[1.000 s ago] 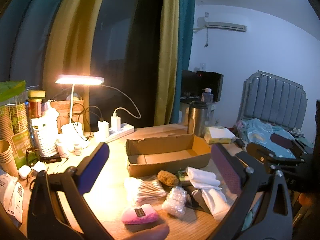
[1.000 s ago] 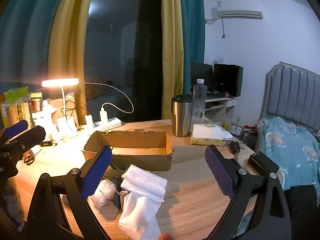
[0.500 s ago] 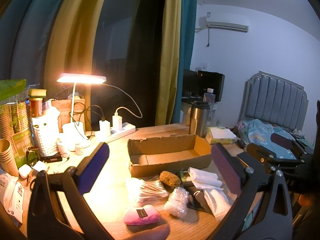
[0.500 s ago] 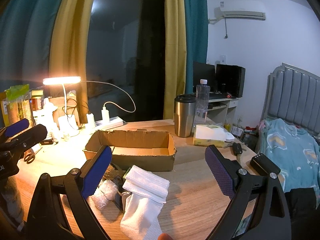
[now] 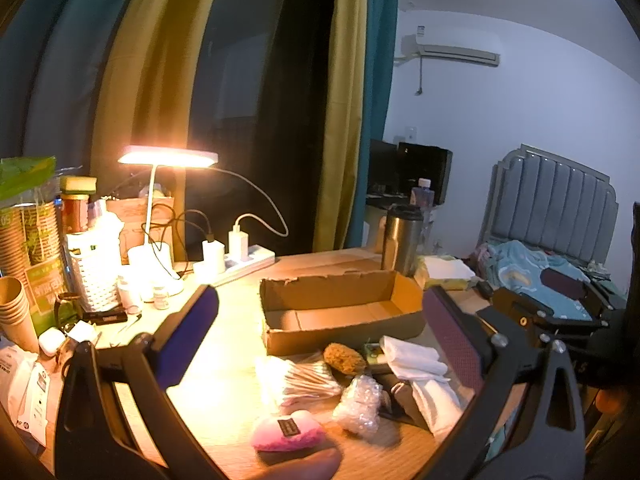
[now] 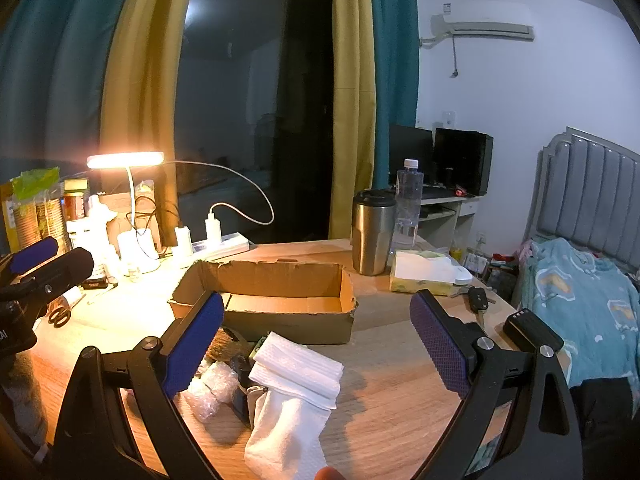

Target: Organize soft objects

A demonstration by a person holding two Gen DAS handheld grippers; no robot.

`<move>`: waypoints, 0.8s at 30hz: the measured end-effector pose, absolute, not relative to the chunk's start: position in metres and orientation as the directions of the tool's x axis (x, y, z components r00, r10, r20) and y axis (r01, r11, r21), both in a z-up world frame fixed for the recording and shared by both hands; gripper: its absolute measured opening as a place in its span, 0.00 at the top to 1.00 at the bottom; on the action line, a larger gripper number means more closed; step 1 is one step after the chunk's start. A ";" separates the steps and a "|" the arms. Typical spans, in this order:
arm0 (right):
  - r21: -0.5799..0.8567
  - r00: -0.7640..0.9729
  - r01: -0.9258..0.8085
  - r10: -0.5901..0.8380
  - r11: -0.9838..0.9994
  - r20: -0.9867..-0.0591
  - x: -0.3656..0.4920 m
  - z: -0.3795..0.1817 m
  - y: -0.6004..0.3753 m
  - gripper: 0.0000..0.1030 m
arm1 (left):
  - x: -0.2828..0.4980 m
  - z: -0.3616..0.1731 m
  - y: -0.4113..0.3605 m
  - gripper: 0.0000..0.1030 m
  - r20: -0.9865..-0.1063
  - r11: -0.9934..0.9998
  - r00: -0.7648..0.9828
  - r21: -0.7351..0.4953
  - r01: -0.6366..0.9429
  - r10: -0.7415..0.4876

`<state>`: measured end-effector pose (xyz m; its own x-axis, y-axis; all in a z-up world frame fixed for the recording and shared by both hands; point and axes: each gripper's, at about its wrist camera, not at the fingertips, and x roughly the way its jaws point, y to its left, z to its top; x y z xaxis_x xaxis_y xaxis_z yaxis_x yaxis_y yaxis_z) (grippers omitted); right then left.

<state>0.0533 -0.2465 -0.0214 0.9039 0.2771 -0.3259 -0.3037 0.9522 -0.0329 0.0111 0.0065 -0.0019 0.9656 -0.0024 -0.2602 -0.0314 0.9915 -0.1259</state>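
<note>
An open cardboard box (image 5: 340, 312) (image 6: 276, 300) stands empty mid-table. In front of it lie soft items: a pink puff (image 5: 288, 436), a bag of cotton swabs (image 5: 296, 380), a bubble-wrap wad (image 5: 358, 404) (image 6: 212, 388), a brown sponge (image 5: 344, 358) and folded white cloths (image 5: 416, 360) (image 6: 296, 372) with a white sock (image 6: 284, 432). My left gripper (image 5: 320, 340) is open and empty above these items. My right gripper (image 6: 316, 340) is open and empty over the white cloths.
A lit desk lamp (image 5: 168, 160), a power strip (image 5: 236, 260), a white basket (image 5: 96, 276) and paper cups (image 5: 16, 312) crowd the left. A steel tumbler (image 6: 372, 232), water bottle (image 6: 408, 204), tissue pack (image 6: 428, 276) and car key (image 6: 478, 300) stand at the right. A bed (image 6: 584, 300) lies beyond.
Both views have shifted slightly, with the grippers drifting a little. Both stay open and empty, and nothing on the table has moved.
</note>
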 end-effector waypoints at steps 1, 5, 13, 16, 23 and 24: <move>-0.033 0.904 -0.304 0.278 0.952 -0.326 0.053 -0.021 -0.246 0.07 | 0.011 -0.002 0.007 0.00 -0.261 0.992 0.965 -0.126 -0.030 -0.004; -0.036 0.904 -0.302 0.274 0.953 -0.327 0.054 -0.021 -0.246 0.07 | 0.010 -0.002 0.007 0.00 -0.260 0.992 0.966 -0.126 -0.029 -0.005; -0.042 0.908 -0.297 0.269 0.954 -0.322 0.053 -0.021 -0.244 0.07 | 0.010 -0.001 0.007 0.00 -0.258 0.992 0.966 -0.127 -0.026 -0.007; -0.045 0.910 -0.296 0.267 0.954 -0.318 0.051 -0.020 -0.244 0.07 | 0.008 -0.001 0.006 0.00 -0.256 0.992 0.967 -0.128 -0.025 -0.009; -0.045 0.911 -0.296 0.267 0.954 -0.315 0.048 -0.019 -0.245 0.07 | 0.006 0.001 0.006 0.00 -0.251 0.991 0.968 -0.130 -0.026 -0.007; -0.044 0.910 -0.296 0.268 0.954 -0.318 0.049 -0.019 -0.244 0.07 | 0.005 0.002 0.006 0.00 -0.250 0.991 0.968 -0.130 -0.025 -0.008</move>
